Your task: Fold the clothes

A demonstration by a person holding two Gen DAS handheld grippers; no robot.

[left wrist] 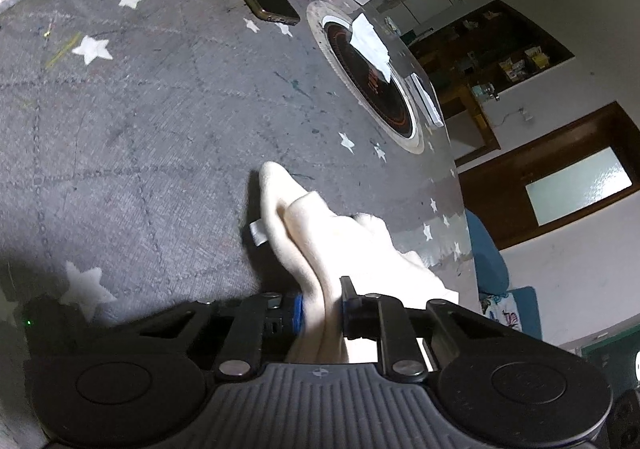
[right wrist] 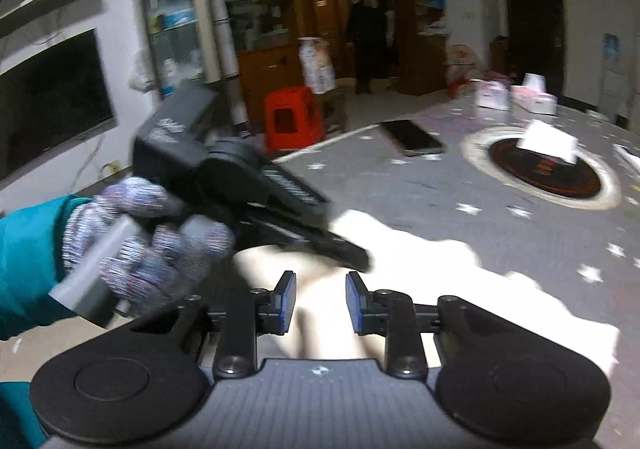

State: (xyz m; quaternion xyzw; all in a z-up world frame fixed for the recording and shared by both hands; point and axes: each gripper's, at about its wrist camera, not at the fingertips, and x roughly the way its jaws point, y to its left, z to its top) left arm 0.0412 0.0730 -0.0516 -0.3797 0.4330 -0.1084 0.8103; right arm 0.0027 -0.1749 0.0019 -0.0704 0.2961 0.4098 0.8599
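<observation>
On the star-patterned surface (left wrist: 140, 109), the left gripper (left wrist: 322, 305) has its jaws clamped on a bunched fold of the cream garment (left wrist: 320, 233), whose long axis runs forward and away from them — toward the round burner (left wrist: 372, 77). At right, the right gripper (right wrist: 321, 303) hovers with jaws parted and empty just above the same cloth (right wrist: 460, 281), which spreads ahead and rightward, so the left looks better placed — it already holds the cloth.

Cream garment (left wrist: 320, 245), bunched, partly lifted off the grey star-patterned table (left wrist: 140, 137)
</observation>
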